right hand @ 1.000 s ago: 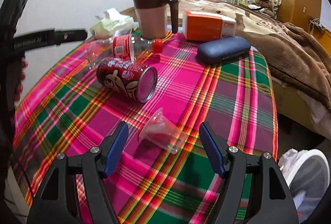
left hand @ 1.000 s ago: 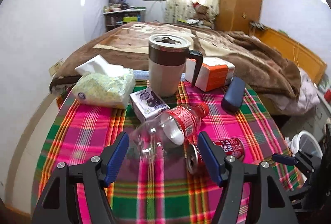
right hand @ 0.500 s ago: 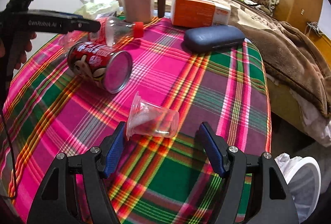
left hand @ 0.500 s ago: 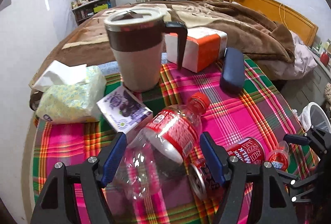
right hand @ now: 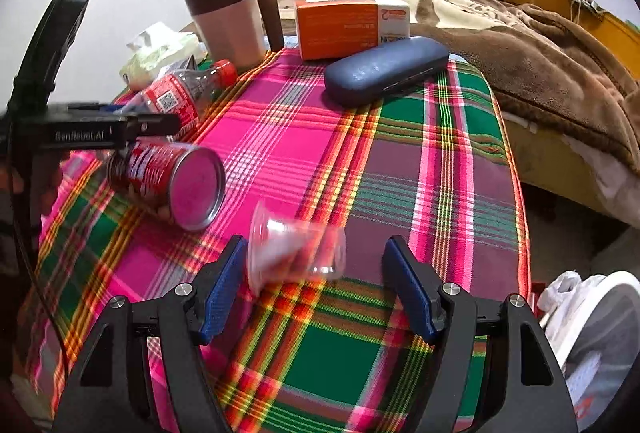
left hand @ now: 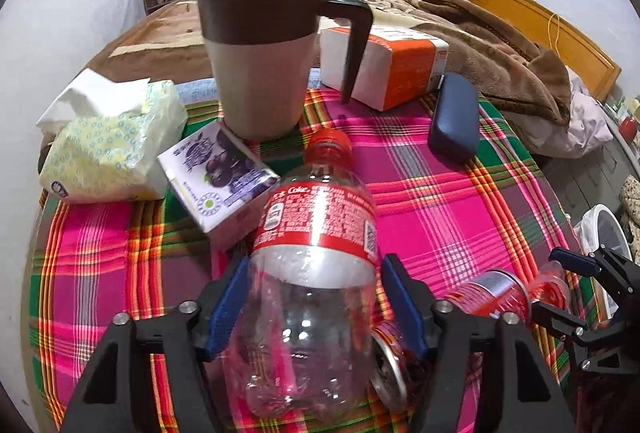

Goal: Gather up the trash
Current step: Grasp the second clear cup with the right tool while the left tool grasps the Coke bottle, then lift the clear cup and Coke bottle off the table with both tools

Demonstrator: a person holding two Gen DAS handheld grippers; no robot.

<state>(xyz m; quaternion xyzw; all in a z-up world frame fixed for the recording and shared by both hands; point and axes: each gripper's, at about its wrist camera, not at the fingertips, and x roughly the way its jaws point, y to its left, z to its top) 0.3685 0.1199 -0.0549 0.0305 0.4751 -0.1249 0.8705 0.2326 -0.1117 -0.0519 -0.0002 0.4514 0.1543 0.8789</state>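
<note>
An empty clear Coke bottle (left hand: pixel 312 265) with a red label lies on the plaid tablecloth (left hand: pixel 440 209), its base between the open blue pads of my left gripper (left hand: pixel 314 297). A red can (left hand: pixel 480 297) lies on its side just right of it; it also shows in the right wrist view (right hand: pixel 168 185). A clear plastic cup (right hand: pixel 294 253) lies on its side between the open fingers of my right gripper (right hand: pixel 316 281). The bottle also shows in the right wrist view (right hand: pixel 184 93), behind the left gripper.
A large lidded mug (left hand: pixel 264 57), a tissue pack (left hand: pixel 112 149), a purple carton (left hand: pixel 216 177), an orange-white box (left hand: pixel 384 65) and a blue glasses case (left hand: pixel 454 121) stand at the table's back. A white-lined bin (right hand: pixel 600 337) sits on the floor to the right. A bed lies behind.
Both grippers have moved forward. The bottle's base now sits between the left pads, and the cup sits between the right fingers.
</note>
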